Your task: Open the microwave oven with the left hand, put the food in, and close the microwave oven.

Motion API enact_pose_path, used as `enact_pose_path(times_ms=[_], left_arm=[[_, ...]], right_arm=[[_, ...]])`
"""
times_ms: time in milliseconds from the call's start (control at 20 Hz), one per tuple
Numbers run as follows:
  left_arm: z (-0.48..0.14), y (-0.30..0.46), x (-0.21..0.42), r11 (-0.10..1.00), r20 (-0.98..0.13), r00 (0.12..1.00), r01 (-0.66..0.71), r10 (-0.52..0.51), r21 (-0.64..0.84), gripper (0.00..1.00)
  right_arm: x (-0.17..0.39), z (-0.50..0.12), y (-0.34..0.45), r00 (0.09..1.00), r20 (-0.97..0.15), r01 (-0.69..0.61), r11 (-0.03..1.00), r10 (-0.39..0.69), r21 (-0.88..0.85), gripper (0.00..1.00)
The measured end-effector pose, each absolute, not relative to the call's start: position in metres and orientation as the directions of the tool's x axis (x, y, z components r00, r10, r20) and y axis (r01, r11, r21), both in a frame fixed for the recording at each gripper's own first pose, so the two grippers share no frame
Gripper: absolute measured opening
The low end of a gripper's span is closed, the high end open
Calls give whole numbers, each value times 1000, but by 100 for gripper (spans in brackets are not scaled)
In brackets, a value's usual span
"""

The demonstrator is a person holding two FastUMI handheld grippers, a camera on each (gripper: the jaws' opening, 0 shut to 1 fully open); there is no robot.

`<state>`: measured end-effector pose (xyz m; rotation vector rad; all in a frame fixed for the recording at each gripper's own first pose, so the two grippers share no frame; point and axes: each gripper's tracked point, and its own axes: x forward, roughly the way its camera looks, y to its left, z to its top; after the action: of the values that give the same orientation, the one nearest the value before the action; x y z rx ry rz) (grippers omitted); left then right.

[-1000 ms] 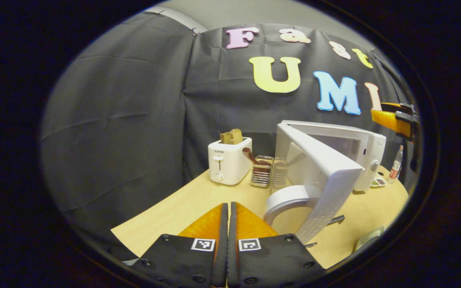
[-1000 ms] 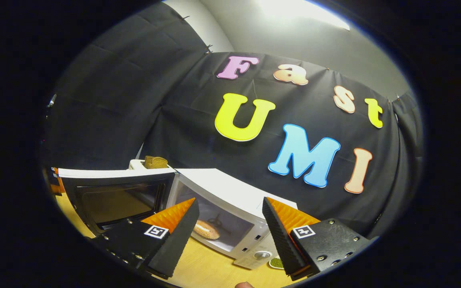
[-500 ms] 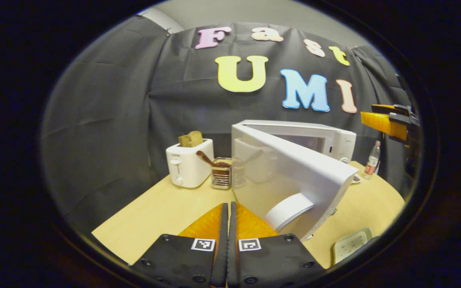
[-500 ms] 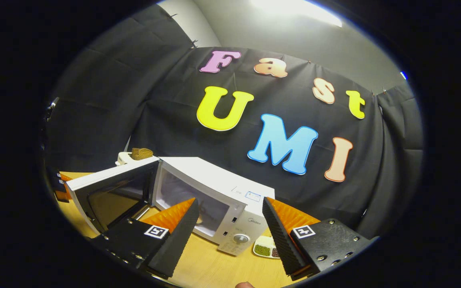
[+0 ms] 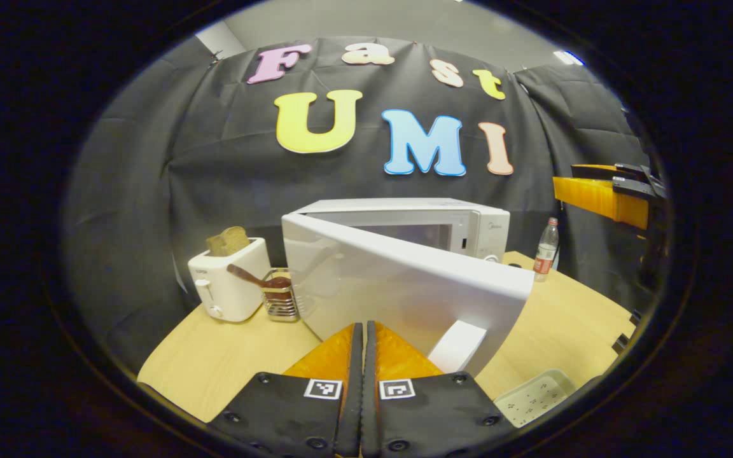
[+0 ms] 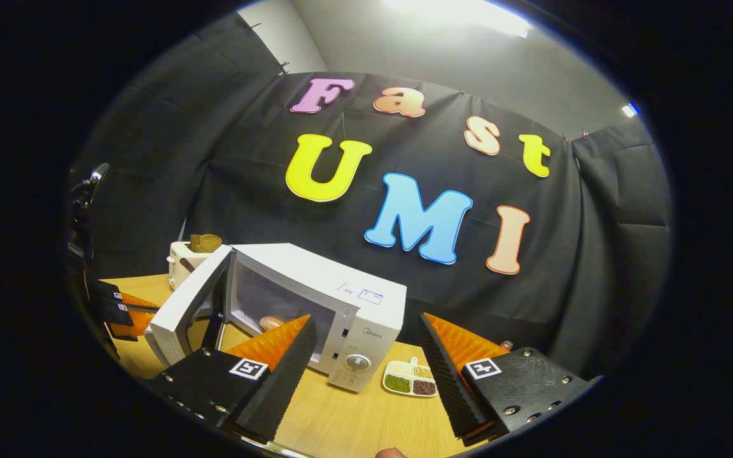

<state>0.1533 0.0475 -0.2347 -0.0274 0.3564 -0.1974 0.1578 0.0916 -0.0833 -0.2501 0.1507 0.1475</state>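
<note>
**Door half shut, food inside**

On the wooden table (image 5: 233,356) the microwave (image 6: 366,305) stands with its door (image 5: 404,289) partly open; my left gripper (image 5: 361,337), fingers pressed together on nothing, sits right at the door's outer face beside the handle (image 5: 459,343); my right gripper (image 6: 366,356) hangs spread apart, empty, in front of the oven; the food (image 6: 272,322) lies inside the cavity; toaster (image 5: 226,286) stands left of the microwave.

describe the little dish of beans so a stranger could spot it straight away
Find the white microwave on the wooden table. Just right of its control dial lies a small white divided dish, the only thing there holding separate piles of green, dark and pale beans.
</note>
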Motion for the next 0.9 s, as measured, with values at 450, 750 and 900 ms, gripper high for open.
enact_pose_path(times_ms=[450,750,900], left_arm=[[-232,-27,212,938,-315,885,338,-344,-76,7],[-229,-74,251,903,-288,858,420,-426,-86,7],[-230,-91,268,893,-280,849,438,-448,-98,7]], right_arm=[[143,-88,40,981,-192,-36,972,-10,-230,97],[132,-84,-2,973,-193,73,964,-125,-257,97],[125,-84,-18,965,-198,117,956,-174,-268,97]])
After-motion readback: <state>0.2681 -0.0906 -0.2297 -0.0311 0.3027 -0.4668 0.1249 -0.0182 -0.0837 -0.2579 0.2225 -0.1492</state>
